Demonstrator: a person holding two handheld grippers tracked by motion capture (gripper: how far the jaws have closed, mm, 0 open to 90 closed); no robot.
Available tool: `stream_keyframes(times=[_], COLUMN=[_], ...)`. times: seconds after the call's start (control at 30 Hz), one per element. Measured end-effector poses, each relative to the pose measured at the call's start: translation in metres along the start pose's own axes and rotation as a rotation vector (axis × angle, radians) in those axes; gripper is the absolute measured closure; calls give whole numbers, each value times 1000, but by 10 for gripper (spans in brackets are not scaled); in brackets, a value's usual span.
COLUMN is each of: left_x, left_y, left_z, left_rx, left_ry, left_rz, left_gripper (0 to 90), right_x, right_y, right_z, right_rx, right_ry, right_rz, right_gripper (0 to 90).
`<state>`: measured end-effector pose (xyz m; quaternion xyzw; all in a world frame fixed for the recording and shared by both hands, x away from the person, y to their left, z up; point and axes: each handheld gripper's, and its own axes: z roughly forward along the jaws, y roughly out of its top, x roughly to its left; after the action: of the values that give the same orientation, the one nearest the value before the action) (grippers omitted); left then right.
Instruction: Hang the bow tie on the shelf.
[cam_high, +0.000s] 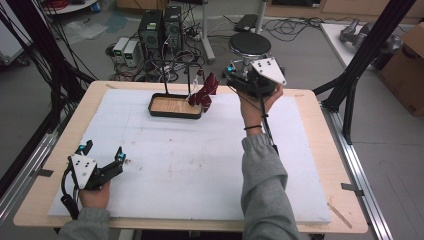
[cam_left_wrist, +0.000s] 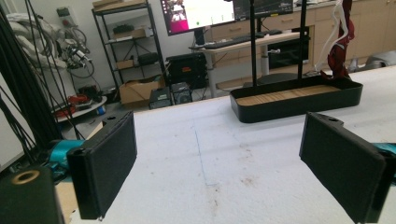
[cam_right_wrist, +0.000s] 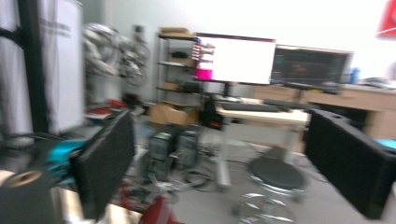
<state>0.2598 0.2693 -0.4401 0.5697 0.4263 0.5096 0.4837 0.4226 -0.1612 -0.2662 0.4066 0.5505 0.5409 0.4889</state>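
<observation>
Red garment (cam_high: 205, 91) hanging on rack over black tray (cam_high: 175, 107), at tray's right end. Left gripper (cam_high: 102, 150) well short of tray to its left, jaws open, empty; right gripper (cam_high: 235, 70) raised just right of tray, jaws apart, empty. Likely approach step: next, closing on cloth.

A lab: desktop towers (cam_high: 160, 30) amid floor cables, monitors (cam_left_wrist: 198, 14) on desks, and equipment shelving (cam_left_wrist: 126, 42).

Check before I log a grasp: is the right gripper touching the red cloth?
Apart. High view shows the right gripper beside the red cloth, a gap between.
</observation>
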Motion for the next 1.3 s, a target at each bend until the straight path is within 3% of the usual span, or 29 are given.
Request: stream_keyframes(times=[0.07,0.1,0.17,0.23,0.3,0.43,0.47,0.63,0.67,0.8,0.87,1.0,1.03,1.13,1.2,1.3], left_x=[-1,-1,-1,-1,-1,-1,-1,-1,-1,0,0,1,1,2,3,3], left_y=[0,0,0,0,0,0,0,0,0,0,0,-1,-1,-1,-2,-2], left_z=[0,0,0,0,0,0,-1,-1,0,0,-1,-1,-2,-1,-1,0], left_rx=[-8,-8,-6,-5,-8,-11,-14,-13,-12,-12,-11,-8,-9,-4,1,5], left_ry=[-7,-9,-10,-13,-11,-14,-16,-15,-11,3,11,23,28,26,31,34], left_rz=[-2,7,10,11,10,11,11,11,10,5,1,-4,-6,-13,-19,-21], left_gripper=[108,107,107,106,106,106,105,103,103,103,103,103,103,103,103,103], right_x=[-4,-16,-19,-33,-38,-61,-71,-89,-94,-100,-104,-107,-110,-113,-117,-118], right_y=[1,0,0,-2,-2,-12,-21,-42,-50,-63,-76,-105,-123,-138,-150,-168], right_z=[-3,-11,-14,-31,-36,-62,-74,-105,-118,-137,-150,-165,-173,-176,-172,-173], right_rx=[15,61,63,93,110,127,136,163,169,169,187,236,264,253,307,329], right_ry=[5,34,35,29,29,27,8,-41,-52,-66,-69,-94,-111,-134,-134,-145], right_rz=[-5,11,9,-20,-18,37,52,60,61,72,90,75,88,91,105,109], right_gripper=[5,5,5,4,4,5,5,5,5,5,5,5,5,5,5,5])
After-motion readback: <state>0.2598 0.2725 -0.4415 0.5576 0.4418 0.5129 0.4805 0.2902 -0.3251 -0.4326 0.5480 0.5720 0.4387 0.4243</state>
